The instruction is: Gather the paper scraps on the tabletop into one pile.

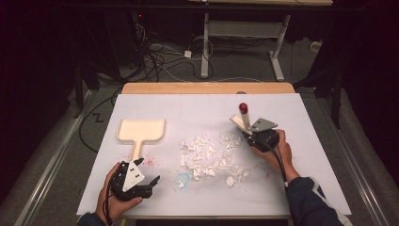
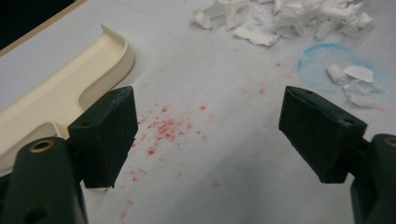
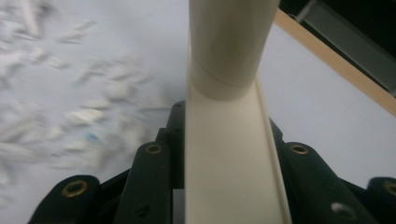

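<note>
Clamping a cream brush handle (image 3: 229,154) between the right gripper (image 1: 251,133) pads, beside the paper scraps (image 1: 210,155); left gripper (image 2: 205,135) gaping, dustpan (image 2: 60,93) just outside its left pad (image 2: 109,133).

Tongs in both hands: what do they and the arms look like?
Both tongs are black. The left tongs carry a grey three-cornered plate with small dark marks on top; their two blocky pads have brass-coloured rivets behind them. The right tongs bear a similar grey plate, with brass rivets on the black links. A black cable trails from each along the wrist. Dark blue sleeves cover both forearms.
</note>
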